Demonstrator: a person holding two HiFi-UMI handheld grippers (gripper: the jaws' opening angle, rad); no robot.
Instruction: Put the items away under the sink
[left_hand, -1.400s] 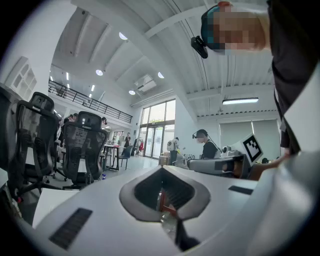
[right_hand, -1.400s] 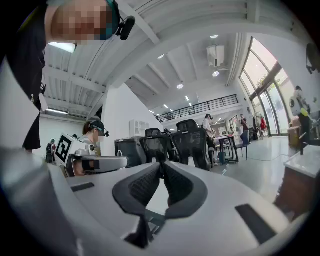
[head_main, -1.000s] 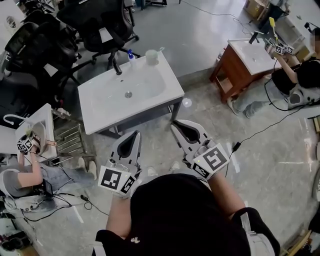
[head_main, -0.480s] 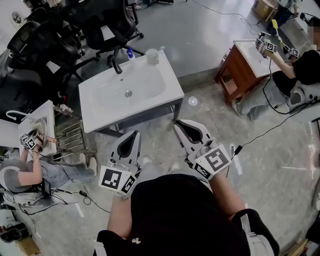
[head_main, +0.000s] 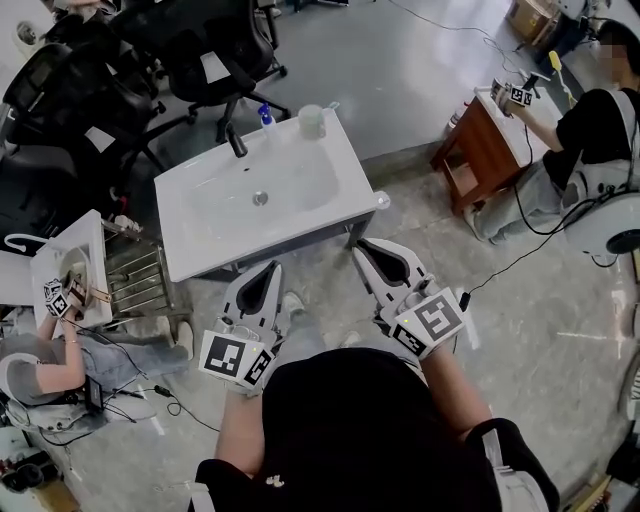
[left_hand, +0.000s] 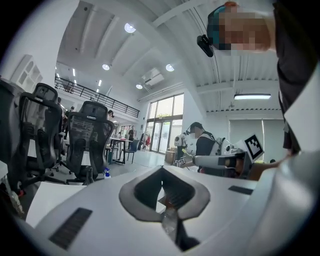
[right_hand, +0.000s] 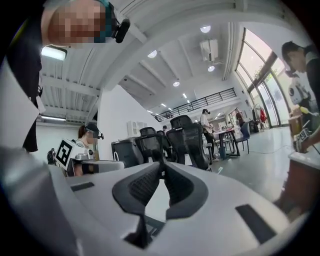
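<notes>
Head view: drew nearer the sink than a second before; held left gripper and right gripper pinched together, empty; left bottle and cup at its back edge, nothing stowed yet.

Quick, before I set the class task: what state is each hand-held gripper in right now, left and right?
Left hand-held gripper: closed, holding nothing.
Right hand-held gripper: closed, holding nothing.
</notes>
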